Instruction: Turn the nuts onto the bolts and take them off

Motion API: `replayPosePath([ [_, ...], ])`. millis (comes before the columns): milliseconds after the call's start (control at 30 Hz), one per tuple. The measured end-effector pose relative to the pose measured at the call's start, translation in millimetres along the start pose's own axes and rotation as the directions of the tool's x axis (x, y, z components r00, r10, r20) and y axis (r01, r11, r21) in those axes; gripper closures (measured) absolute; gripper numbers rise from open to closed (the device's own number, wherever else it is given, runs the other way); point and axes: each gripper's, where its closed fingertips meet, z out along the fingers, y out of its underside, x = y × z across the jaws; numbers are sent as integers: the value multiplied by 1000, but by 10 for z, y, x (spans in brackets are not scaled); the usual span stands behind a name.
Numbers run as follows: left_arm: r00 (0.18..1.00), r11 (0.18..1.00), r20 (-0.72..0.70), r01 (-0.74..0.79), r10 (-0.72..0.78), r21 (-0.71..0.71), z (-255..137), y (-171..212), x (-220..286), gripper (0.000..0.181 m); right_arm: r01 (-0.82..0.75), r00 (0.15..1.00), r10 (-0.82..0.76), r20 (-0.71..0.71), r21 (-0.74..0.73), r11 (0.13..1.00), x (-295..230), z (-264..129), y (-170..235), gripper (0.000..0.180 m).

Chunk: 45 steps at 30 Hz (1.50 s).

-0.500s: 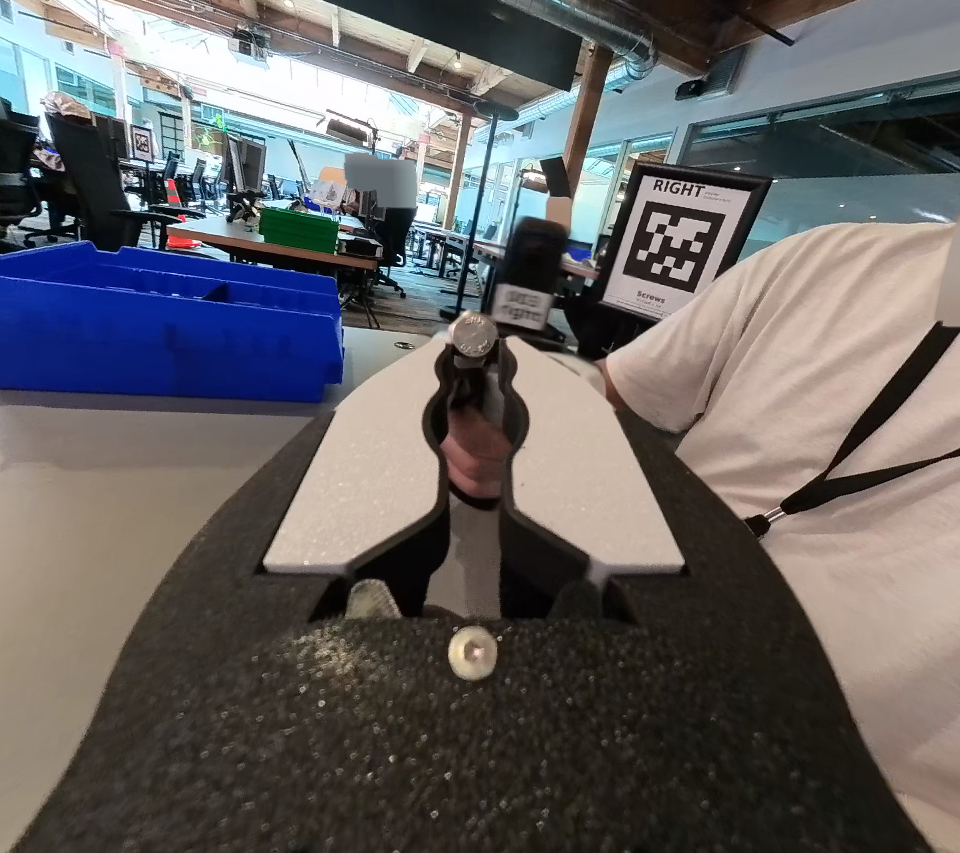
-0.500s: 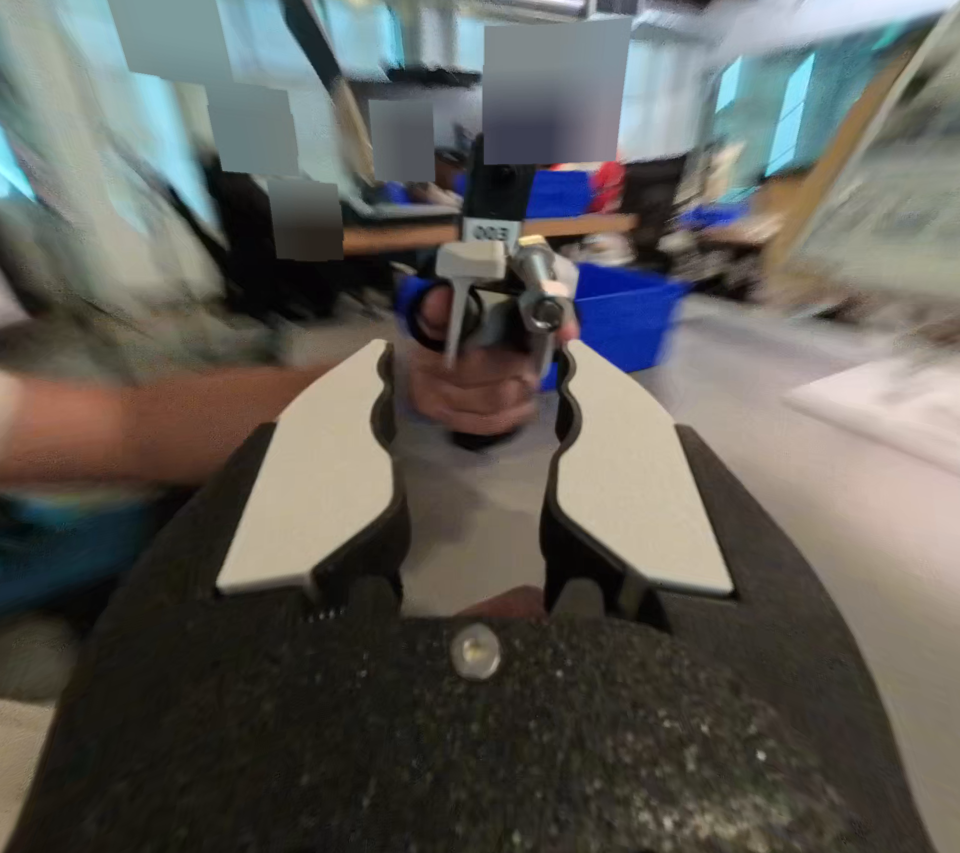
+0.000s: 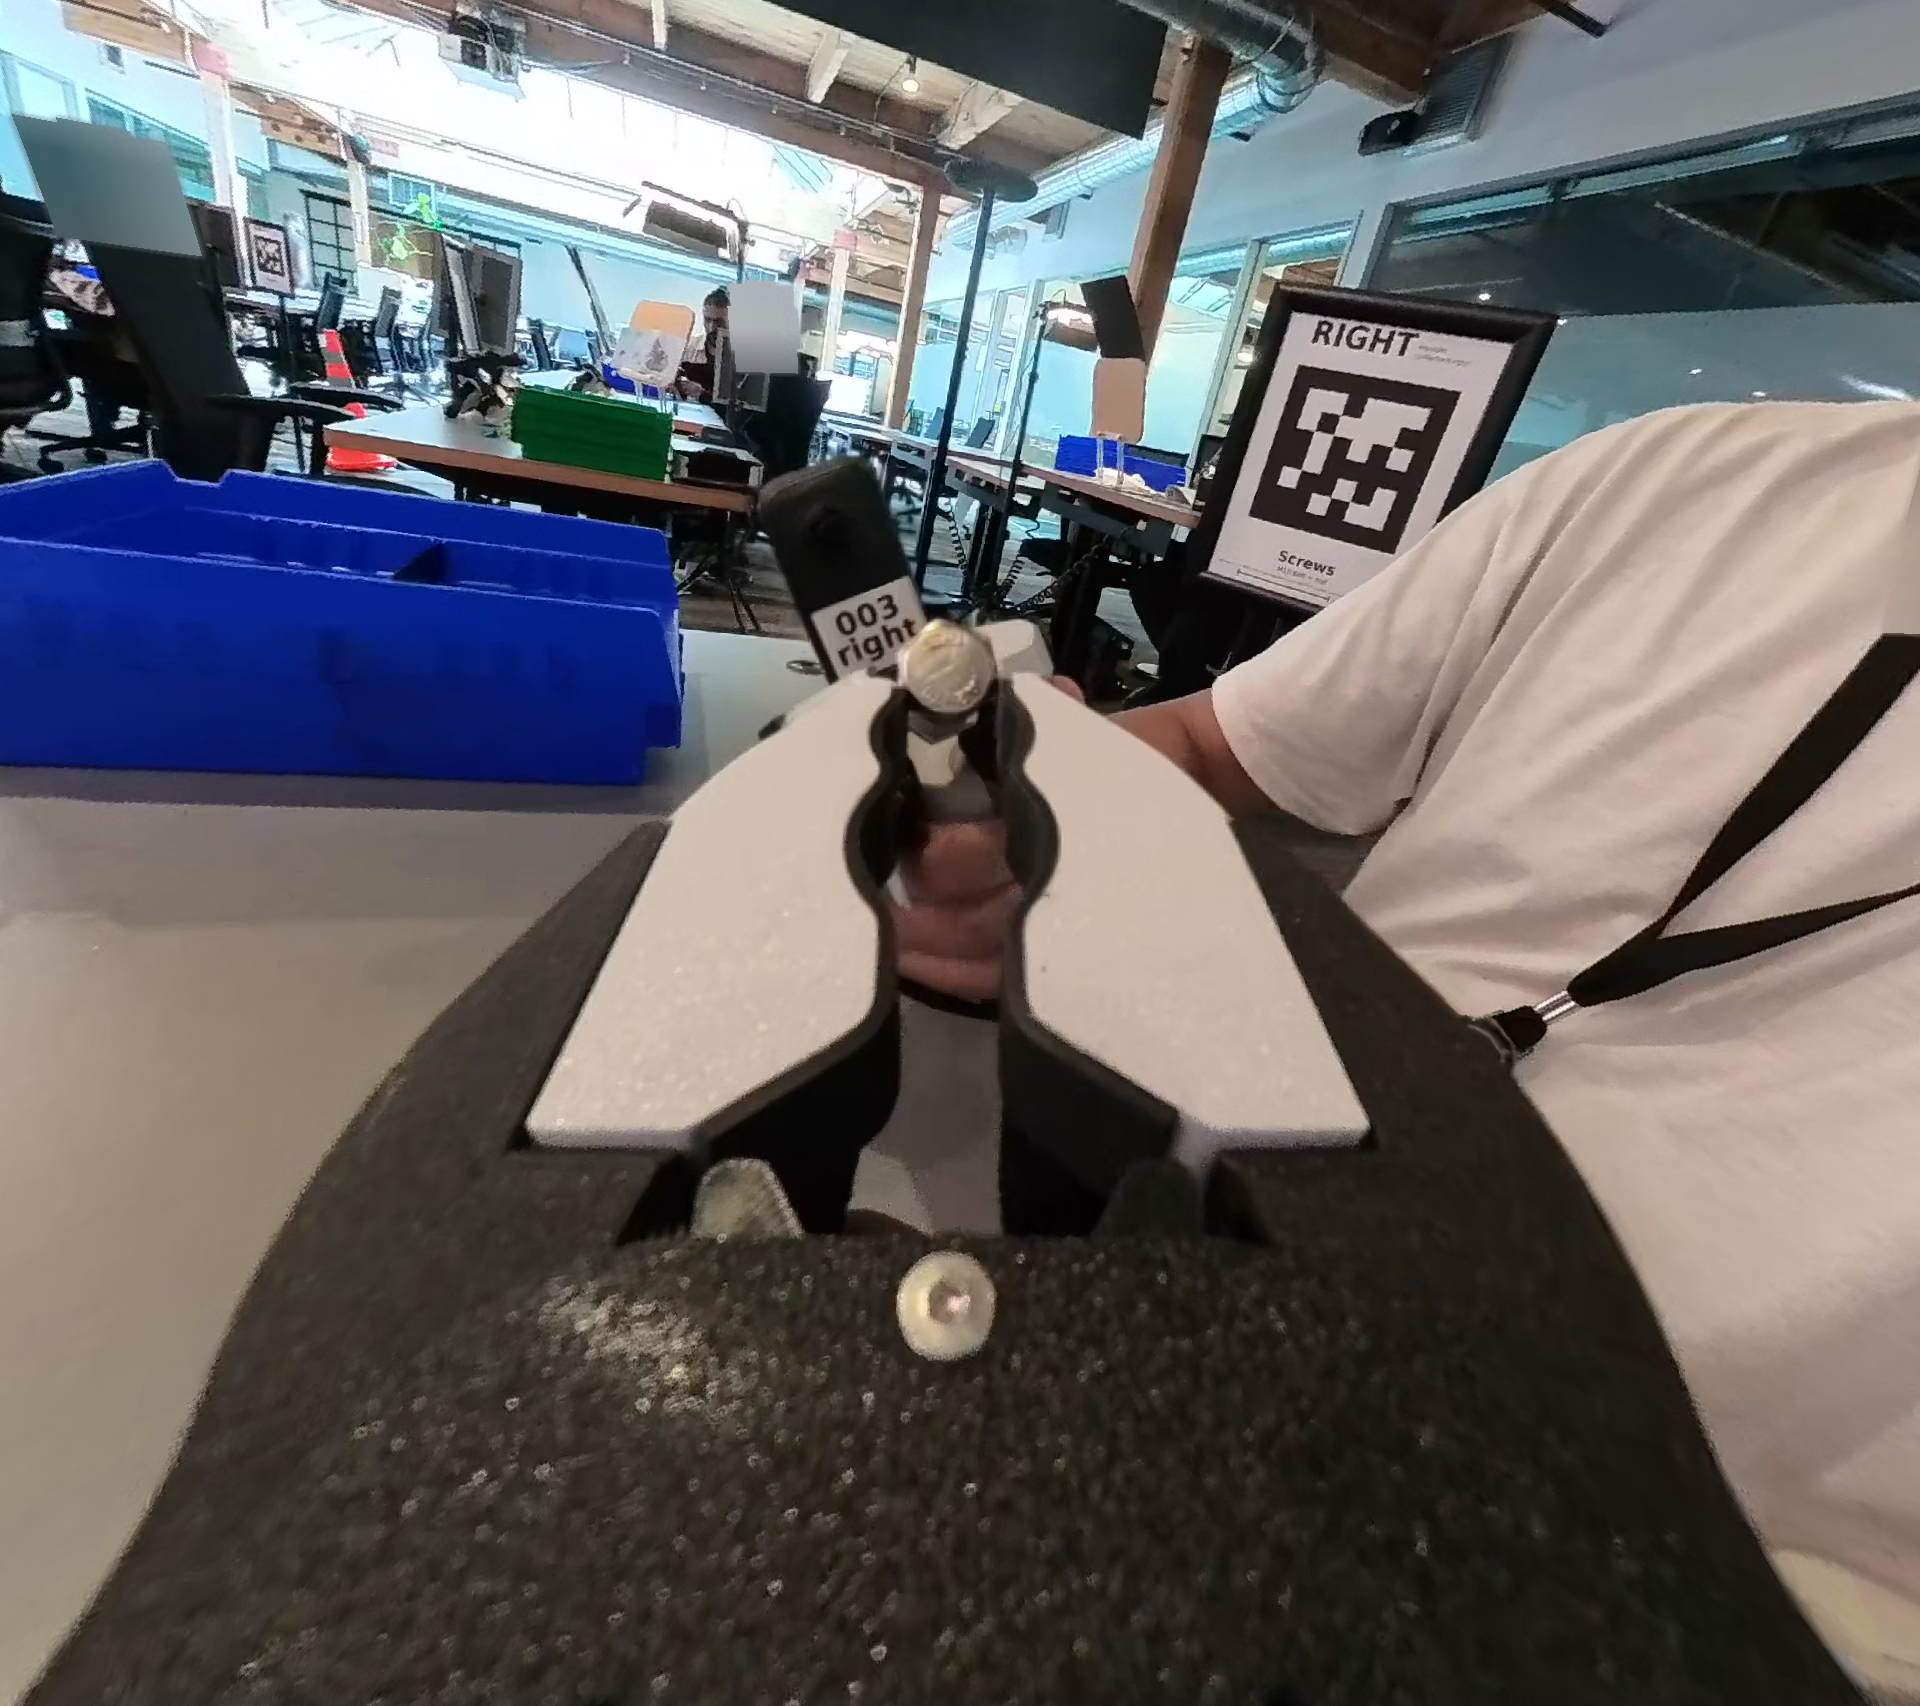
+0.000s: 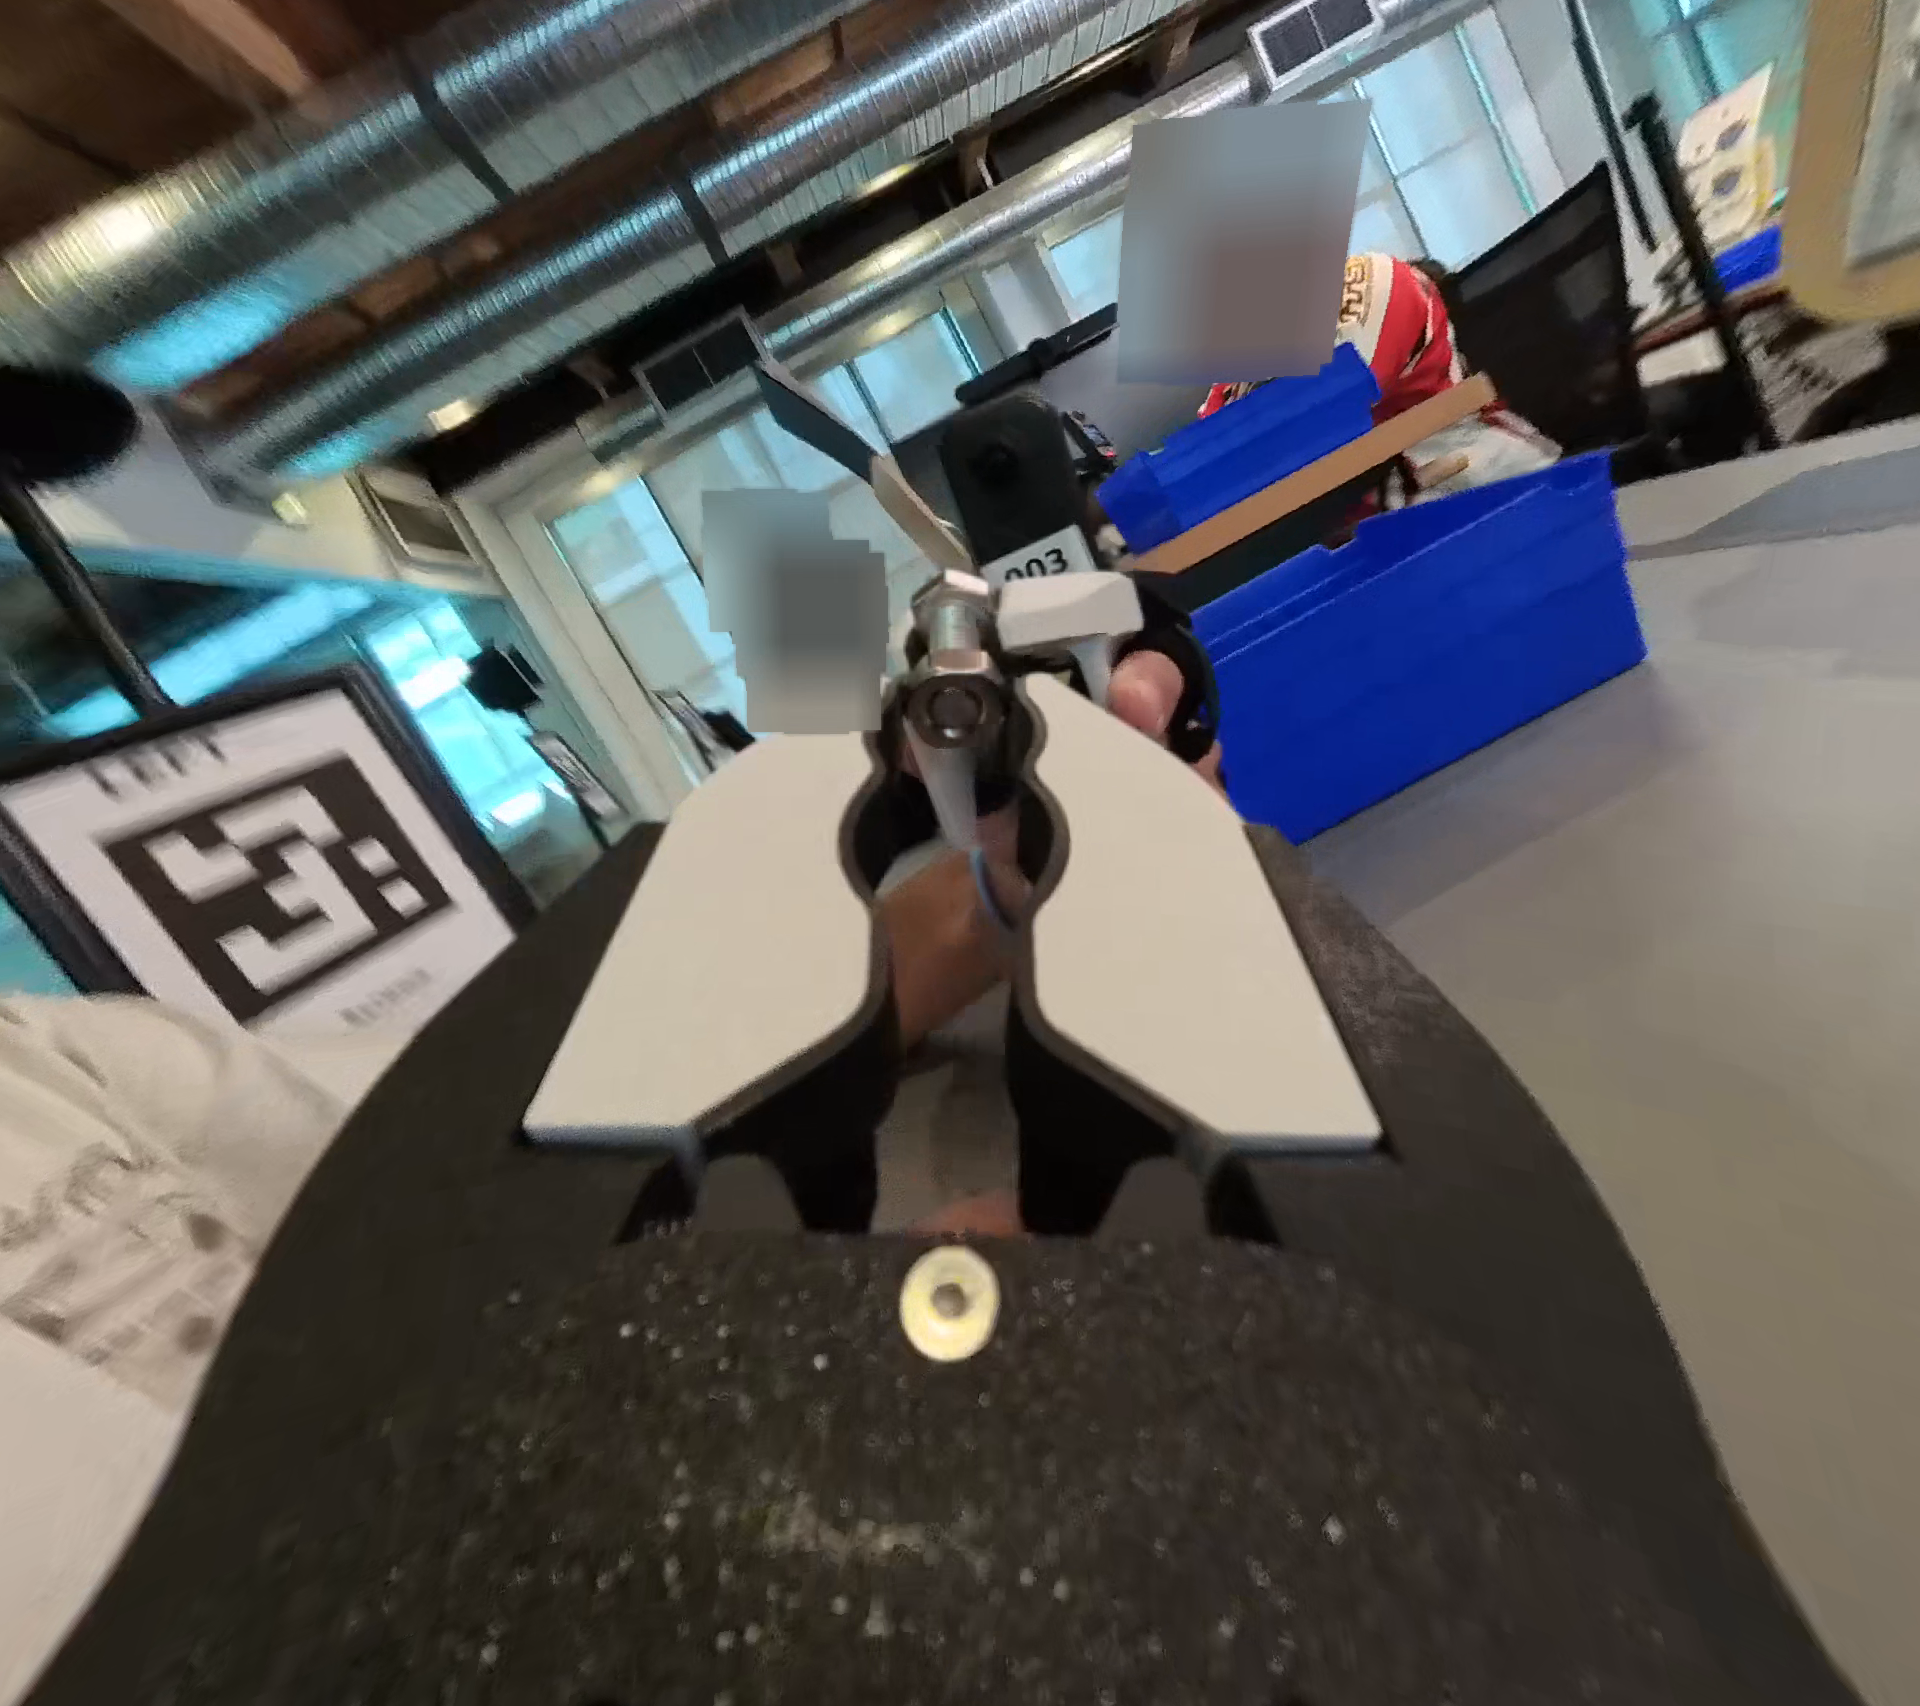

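Observation:
In the left wrist view my left gripper (image 3: 943, 716) is shut on a silver bolt (image 3: 943, 669), whose round head faces the camera at the fingertips. Beyond it are my right gripper's black camera body (image 3: 831, 555) and the hand that holds it. In the right wrist view my right gripper (image 4: 951, 721) is shut on a hex nut (image 4: 951, 706) sitting on the bolt's end. The threaded shank (image 4: 951, 628) runs away from it to the left gripper's white fingers (image 4: 1049, 607). Both grippers are held in the air above the grey table, facing each other.
A blue bin (image 3: 312, 617) stands on the table to the left gripper's left and also shows in the right wrist view (image 4: 1403, 648). A framed marker sign (image 3: 1361, 451) stands behind, near the person's white shirt (image 3: 1558, 773). A second framed sign (image 4: 249, 856) stands left of the right gripper. The grippers are tip to tip, or close to it.
My right gripper was open in front of the bolt and is now shut on the nut. It has also rolled, so its view is tilted. My left gripper has held the bolt almost still.

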Motion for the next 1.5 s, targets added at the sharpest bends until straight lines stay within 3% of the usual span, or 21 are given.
replayPosePath([
  [67,1000,1000,-11,8,-8,2,2,-5,15,165,225,973,-227,-32,-70,972,-10,0,13,161],
  [133,1000,1000,-9,17,-17,0,-5,2,3,165,551,818,-571,-66,-192,812,26,-3,21,161],
  [200,1000,1000,-6,29,-29,2,-9,9,-15,165,791,543,-838,-47,-304,530,55,-10,-7,161],
  [267,999,999,-2,37,-37,6,-13,7,-33,165,907,187,-982,17,-388,166,74,-10,-47,161],
  [333,999,999,-1,42,-42,14,-20,-2,-42,165,870,-225,-969,103,-427,-247,81,0,-91,161],
  [400,999,999,-1,48,-48,19,-29,-8,-48,165,682,-583,-792,181,-421,-598,74,13,-127,161],
  [433,999,998,-3,50,-50,26,-34,-17,-48,165,583,-693,-693,198,-411,-700,65,23,-141,160],
  [500,999,998,-5,52,-51,39,-44,-40,-46,165,518,-754,-629,187,-420,-746,58,43,-160,158],
  [600,999,998,-18,49,-48,46,-37,-55,-17,165,661,-657,-747,98,-401,-634,-38,35,-115,156],
  [700,999,998,-21,50,-49,48,-45,-60,-15,165,827,-402,-916,12,-426,-368,-53,13,-84,145],
  [767,999,997,-18,47,-46,54,-51,-70,-20,165,915,-70,-997,-40,-401,-49,-52,1,3,138],
  [833,999,998,-15,41,-41,56,-52,-76,-19,165,850,390,-911,-133,-329,412,-40,-8,37,131],
  [900,999,998,-12,34,-33,52,-50,-75,-15,165,531,818,-560,-130,-200,823,-55,-5,68,124],
  [967,1000,998,-9,28,-27,48,-48,-70,-15,165,175,979,-179,-100,-53,983,-11,-30,-35,131],
  [1067,1000,999,-2,24,-24,42,-41,-52,-29,165,-116,993,116,-10,0,993,14,-12,-26,132],
  [1167,1000,999,1,24,-24,29,-28,-24,-36,165,-222,975,221,35,24,975,7,21,-1,137],
  [1233,1000,999,6,21,-21,24,-21,-14,-40,165,-257,964,255,69,22,966,-2,29,9,162],
  [1267,1000,999,8,23,-23,24,-25,-15,-45,165,-249,967,247,68,18,968,3,30,12,162],
  [1400,1000,1000,-6,27,-26,17,-9,-7,-19,165,42,999,-42,0,-12,999,-16,13,8,162],
  [1467,999,999,-12,35,-35,17,-10,-4,-17,165,349,932,-356,-64,-92,932,-1,10,10,162],
  [1500,999,999,-17,41,-41,21,-12,-7,-15,165,507,849,-522,-83,-147,849,8,12,12,162],
])
